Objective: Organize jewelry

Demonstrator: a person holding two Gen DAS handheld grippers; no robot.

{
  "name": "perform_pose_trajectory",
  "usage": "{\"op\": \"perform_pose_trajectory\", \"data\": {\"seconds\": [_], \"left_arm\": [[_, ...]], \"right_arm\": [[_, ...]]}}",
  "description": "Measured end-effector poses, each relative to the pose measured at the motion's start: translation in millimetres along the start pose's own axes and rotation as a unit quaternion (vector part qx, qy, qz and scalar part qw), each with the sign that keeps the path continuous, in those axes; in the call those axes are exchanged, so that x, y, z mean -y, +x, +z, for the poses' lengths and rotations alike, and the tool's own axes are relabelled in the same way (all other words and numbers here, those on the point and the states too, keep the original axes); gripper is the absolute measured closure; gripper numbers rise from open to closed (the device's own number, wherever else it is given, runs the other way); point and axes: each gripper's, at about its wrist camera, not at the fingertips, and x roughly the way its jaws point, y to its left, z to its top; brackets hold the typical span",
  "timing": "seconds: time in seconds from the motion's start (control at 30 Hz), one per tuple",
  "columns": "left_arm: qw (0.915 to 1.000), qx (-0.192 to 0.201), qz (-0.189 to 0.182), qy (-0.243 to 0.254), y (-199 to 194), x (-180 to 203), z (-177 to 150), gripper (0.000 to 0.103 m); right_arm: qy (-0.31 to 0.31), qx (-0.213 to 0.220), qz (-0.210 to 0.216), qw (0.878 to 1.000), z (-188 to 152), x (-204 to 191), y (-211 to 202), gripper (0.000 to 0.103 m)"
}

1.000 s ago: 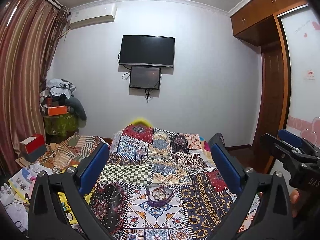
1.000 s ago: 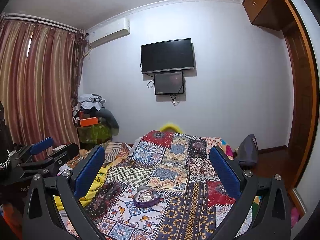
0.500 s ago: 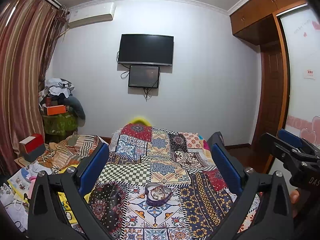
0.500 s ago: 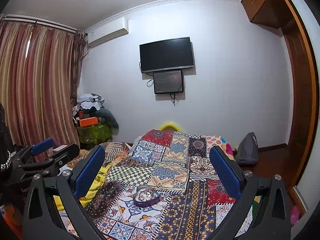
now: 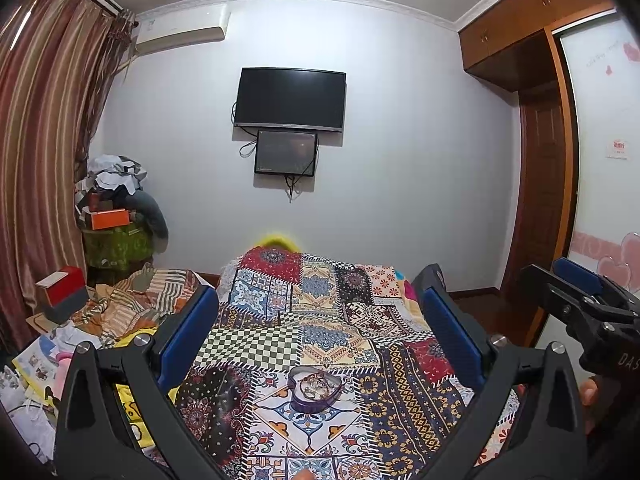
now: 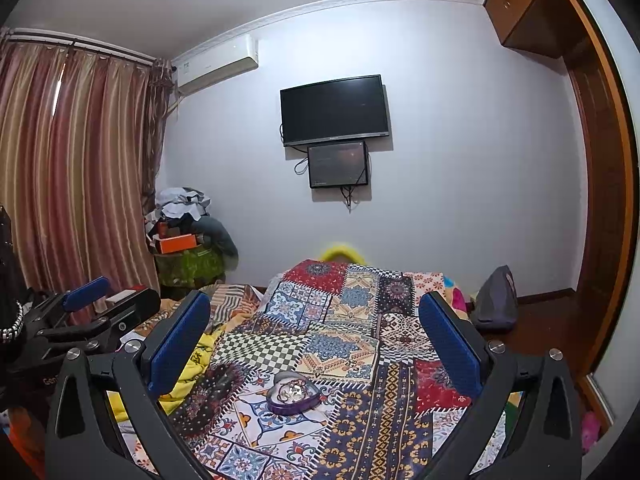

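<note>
Above the bed (image 5: 256,340), both claws are held level and aimed toward the far wall, side by side and well apart. Left claw (image 5: 318,332) has its blue-padded fingers (image 5: 188,336) spread wide, holding nothing; right claw (image 6: 314,338) is likewise spread wide and empty. Each shows at the edge of the other's view, a fingertip of the person's hand visible beneath the right one. On the patchwork bedspread (image 6: 360,412), between and below the fingers, sits a purple heart-shaped jewelry box (image 5: 315,389), open, with small metallic pieces heaped inside; neither claw touches it.
</note>
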Motion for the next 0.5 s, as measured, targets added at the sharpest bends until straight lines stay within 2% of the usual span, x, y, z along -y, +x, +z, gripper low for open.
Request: {"op": "perform_pose_trajectory", "data": {"seconds": [0.5], "left_arm": [[1.0000,-0.006,-0.008,-0.002,5.7,-2.8,-1.0,0.000]], "right_arm": [[0.001,-0.003,-0.001,1.000,-1.5,1.0,3.1,0.000]]}}
